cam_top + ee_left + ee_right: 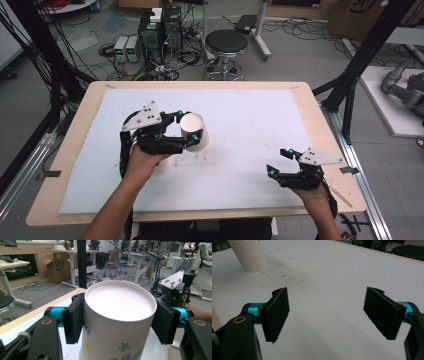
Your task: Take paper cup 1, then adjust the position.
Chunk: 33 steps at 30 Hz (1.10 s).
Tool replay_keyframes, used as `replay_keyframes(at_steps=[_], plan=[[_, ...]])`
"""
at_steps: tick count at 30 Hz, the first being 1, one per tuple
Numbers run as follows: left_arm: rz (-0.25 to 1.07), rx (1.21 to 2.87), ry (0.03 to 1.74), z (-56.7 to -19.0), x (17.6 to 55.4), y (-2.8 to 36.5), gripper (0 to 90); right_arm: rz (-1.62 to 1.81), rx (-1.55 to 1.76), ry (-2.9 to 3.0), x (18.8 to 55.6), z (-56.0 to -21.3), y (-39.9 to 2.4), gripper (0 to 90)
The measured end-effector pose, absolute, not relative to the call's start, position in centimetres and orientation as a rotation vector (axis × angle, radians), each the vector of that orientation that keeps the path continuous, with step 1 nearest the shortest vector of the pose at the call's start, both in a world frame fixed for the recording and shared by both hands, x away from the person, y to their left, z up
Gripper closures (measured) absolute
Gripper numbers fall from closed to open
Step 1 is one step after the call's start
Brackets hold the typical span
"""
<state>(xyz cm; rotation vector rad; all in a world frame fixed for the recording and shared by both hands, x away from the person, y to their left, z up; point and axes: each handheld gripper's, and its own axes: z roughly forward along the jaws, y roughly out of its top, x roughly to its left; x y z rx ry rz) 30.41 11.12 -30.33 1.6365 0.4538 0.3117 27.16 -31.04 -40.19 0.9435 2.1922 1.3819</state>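
Near the middle of the white mat (260, 115), a little toward its left edge, my left gripper (187, 127) has a paper cup (194, 131) clamped between its two black pads (73, 318); from the left gripper view the pads press on opposite sides of the wall just below the closed white end that faces the camera, so I take the cup to be held bottom-up or tipped; printed flowers show lower on its side; from the high view it looks tilted and carried above the mat, though I cannot tell for certain whether its lower rim still touches. My right gripper (281, 161) waits near the mat's right front corner with its jaws wide apart and nothing between them; its own view shows bare mat and, farther off toward the left, a ribbed stack of cups (249, 255) standing on the mat. I judge the step in hand to be carrying the single cup; the next move calls for a steady grip, a level approach over the chosen spot, and opening only once the cup rests.
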Motion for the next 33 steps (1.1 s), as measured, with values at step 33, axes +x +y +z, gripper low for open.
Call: replay_keyframes(at_steps=[33], plan=[[0.21, 1.714, 0.449, -36.0, 30.3, 7.7, 34.3, 1.515, 0.643, 2.414, 28.9, -40.2, -24.4, 20.6]])
